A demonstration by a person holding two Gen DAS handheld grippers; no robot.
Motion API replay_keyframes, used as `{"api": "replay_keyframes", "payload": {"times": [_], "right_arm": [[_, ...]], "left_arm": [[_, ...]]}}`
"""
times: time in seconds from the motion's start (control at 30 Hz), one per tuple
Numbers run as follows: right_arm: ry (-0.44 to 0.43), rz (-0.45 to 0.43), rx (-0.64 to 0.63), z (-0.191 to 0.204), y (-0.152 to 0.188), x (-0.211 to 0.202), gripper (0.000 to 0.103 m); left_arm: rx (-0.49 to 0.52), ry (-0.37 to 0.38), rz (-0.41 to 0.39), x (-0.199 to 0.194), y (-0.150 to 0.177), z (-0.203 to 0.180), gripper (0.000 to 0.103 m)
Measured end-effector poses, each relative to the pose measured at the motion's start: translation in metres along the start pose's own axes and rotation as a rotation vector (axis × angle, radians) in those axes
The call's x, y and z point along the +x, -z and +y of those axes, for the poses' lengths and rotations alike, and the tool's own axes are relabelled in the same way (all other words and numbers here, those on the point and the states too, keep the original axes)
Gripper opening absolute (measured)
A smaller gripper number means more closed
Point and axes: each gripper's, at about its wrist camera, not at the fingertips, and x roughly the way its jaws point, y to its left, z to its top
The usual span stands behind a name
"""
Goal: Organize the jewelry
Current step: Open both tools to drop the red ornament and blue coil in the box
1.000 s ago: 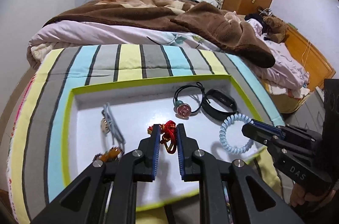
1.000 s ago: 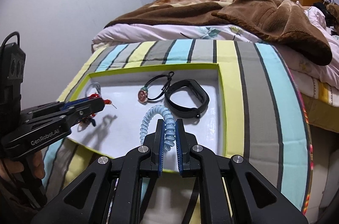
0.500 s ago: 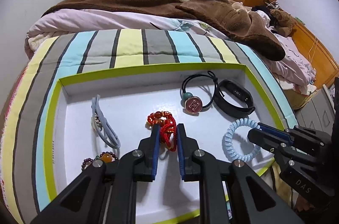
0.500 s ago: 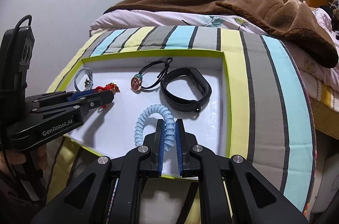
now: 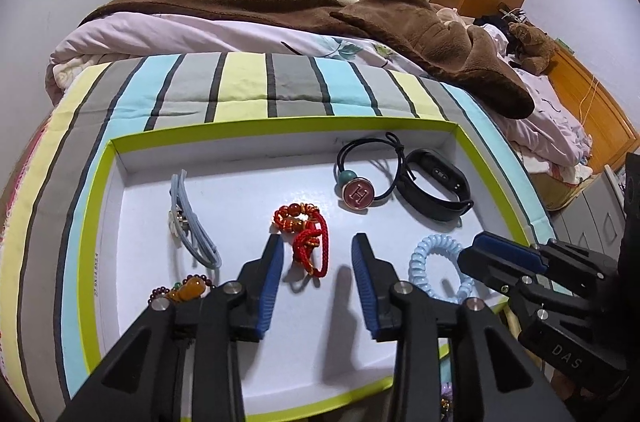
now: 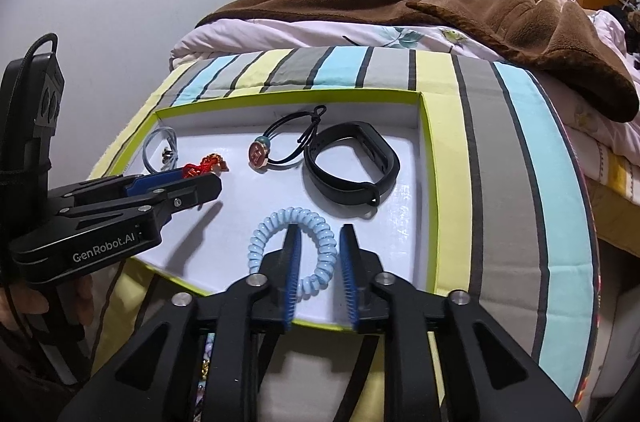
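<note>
A white tray with a lime-green rim [image 5: 280, 126] [image 6: 426, 182] lies on a striped quilt. My left gripper [image 5: 318, 250] [image 6: 208, 182] hovers low over the tray floor and its jaws are opening. The red cord bracelet [image 5: 302, 238] [image 6: 204, 164] lies loose between them, clear of the pads. My right gripper [image 6: 320, 238] [image 5: 500, 258] is at the tray's near right, jaws opening too. One side of the pale blue coil hair tie [image 6: 292, 222] [image 5: 434, 262] rests between them, untouched by the pads.
Also in the tray: a black hair tie with an H charm [image 5: 358, 194], a black wristband [image 6: 352, 166], a grey-blue hair tie [image 5: 192, 222] and an amber bead bracelet [image 5: 184, 290]. A brown blanket [image 5: 320, 6] covers the bed behind. A hand [image 6: 24, 302] holds the left gripper.
Both grippers were shut, the left on the red bracelet and the right on the blue coil. Both have let go, and each piece now lies on the tray floor.
</note>
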Motion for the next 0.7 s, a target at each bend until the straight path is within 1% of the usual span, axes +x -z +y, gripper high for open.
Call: {"api": "replay_keyframes", "payload": {"times": [0.23, 0.37, 0.53, 0.7], "right_arm": [[-0.007, -0.015, 0.002, 0.003, 0.000, -0.006, 0.024], [-0.014, -0.026, -0.001, 0.006, 0.003, -0.013, 0.024], [-0.022, -0.046, 0.006, 0.008, 0.007, -0.023, 0.024], [-0.025, -0.071, 0.025, 0.009, 0.012, -0.037, 0.025]], "left_arm": [[0.002, 0.003, -0.026, -0.014, 0.004, -0.002, 0.040], [0.014, 0.001, -0.042, -0.024, 0.007, -0.005, 0.043], [0.016, 0.003, -0.066, -0.041, 0.013, -0.006, 0.045], [0.002, 0.005, -0.101, -0.064, 0.025, -0.005, 0.049]]}}
